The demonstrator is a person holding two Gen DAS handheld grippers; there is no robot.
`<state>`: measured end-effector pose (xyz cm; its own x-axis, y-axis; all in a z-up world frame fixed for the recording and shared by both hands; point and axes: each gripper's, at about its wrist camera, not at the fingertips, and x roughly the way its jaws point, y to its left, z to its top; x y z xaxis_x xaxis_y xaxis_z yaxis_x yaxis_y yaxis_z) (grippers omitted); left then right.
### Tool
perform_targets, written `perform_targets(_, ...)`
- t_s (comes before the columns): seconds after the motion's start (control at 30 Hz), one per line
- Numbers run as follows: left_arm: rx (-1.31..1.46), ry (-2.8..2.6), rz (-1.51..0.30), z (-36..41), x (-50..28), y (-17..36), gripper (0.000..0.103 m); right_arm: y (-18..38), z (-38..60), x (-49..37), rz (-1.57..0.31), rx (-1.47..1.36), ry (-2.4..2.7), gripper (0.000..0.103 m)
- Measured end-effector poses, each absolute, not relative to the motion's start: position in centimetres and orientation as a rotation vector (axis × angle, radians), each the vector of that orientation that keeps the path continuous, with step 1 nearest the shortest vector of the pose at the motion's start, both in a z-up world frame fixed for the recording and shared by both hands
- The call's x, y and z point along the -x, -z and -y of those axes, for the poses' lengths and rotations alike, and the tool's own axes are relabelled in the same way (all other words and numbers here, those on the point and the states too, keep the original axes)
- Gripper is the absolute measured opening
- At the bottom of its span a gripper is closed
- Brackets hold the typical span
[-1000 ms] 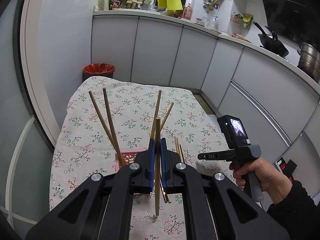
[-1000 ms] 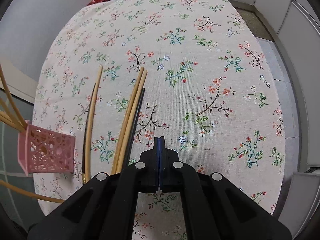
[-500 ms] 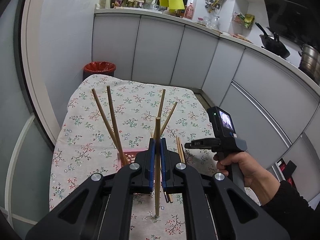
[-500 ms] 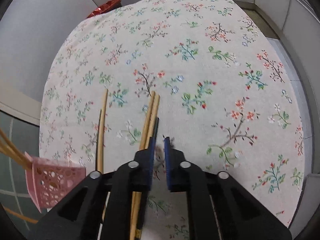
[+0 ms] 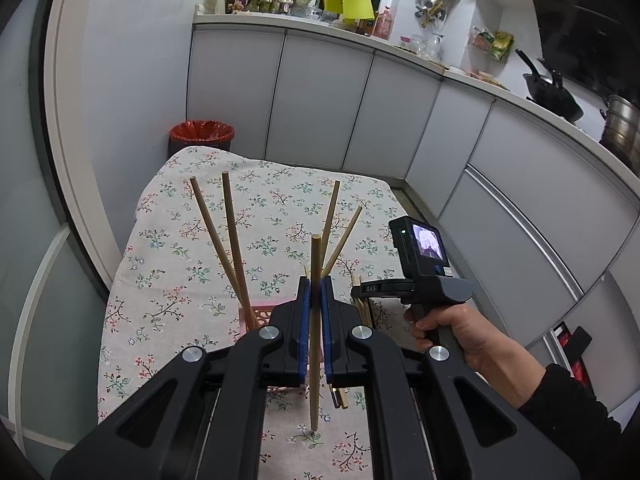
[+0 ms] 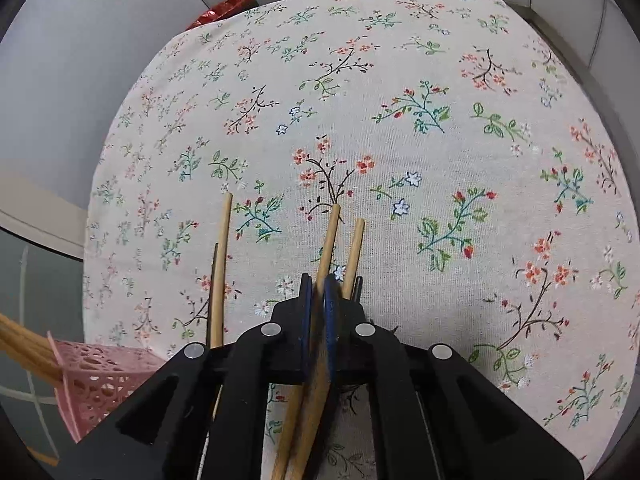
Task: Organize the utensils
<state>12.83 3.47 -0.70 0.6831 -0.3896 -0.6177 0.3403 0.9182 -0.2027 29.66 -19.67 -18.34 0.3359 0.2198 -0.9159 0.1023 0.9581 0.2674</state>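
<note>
Left wrist view: left gripper (image 5: 315, 300) is clamped on one upright chopstick (image 5: 315, 332), just this side of the pink basket (image 5: 256, 314).
Right of the basket, the right gripper (image 6: 318, 296) is pinched on a loose chopstick (image 6: 329, 236) lying flat on the cloth (image 6: 400, 80), long axis pointing away from the basket's near side; another stick (image 6: 354, 248) touches alongside. A second ago those jaws were together over bare cloth, half a second ago apart; the left has not shifted.

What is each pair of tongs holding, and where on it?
Left tongs: an upright chopstick, near its middle. Right tongs: a chopstick lying on the table, below its tip.
</note>
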Motion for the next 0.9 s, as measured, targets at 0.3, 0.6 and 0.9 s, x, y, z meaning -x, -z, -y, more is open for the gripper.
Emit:
perform_targets(0.3,0.065,0.390,-0.712,-3.7,-12.5,0.7,0.005,17.2,17.7,-28.1,-1.180,-0.149,-0.061,0.005)
perform_targets(0.6,0.080,0.387,-0.651,-4.2,-10.8,-1.2,0.005,8.4,18.6,-22.4,-0.980,-0.170,-0.119,0.004)
perform_targets(0.9,0.062,0.398,-0.613,-3.6,-9.2,-2.4,0.005,2.4,19.2,-16.9,-0.825,-0.166,-0.144,0.004)
